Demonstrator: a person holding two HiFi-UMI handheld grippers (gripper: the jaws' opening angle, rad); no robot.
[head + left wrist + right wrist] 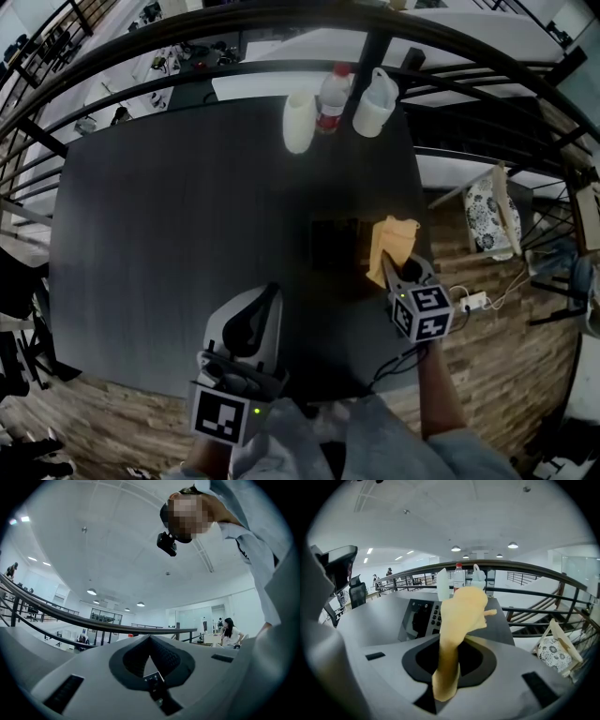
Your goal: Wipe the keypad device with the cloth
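Keypad device (336,246) lies flat and dark on the right half of the tabletop (169,234) in the head view, hard to pick out against the surface. My right tongs (403,270) reach in from its right side, clenched on a yellow cloth (392,244) that sticks up and forward over the device's right edge. I cannot tell from here whether the cloth touches it. The right forearm (439,398) comes up from the lower edge, angled slightly left, with the marker cube (422,313) facing up. My left tongs (270,294) sit well to the left and nearer to me, over bare tabletop and pointing away from me. At the far edge stand a white cup (299,122), a red-capped water bottle (330,99) and a white jug (375,105), close together by the railing (281,23).

In the left gripper view the left tongs (150,638) are pressed together at the tips with nothing between them. The camera tips steeply upward, so I see mostly ceiling (108,541) and a railing (93,623) crossing behind.

In the right gripper view the right tongs (451,641) pinch the cloth (464,609) by its lower end. The rest of it rises in a bunched fold and hides part of the scene ahead. The keypad device (419,618) lies just beyond on the tabletop (375,616), its dark screen to the left and rows of round keys beside the cloth. The cup (442,586), water bottle (459,579) and jug (478,579) stand behind it.
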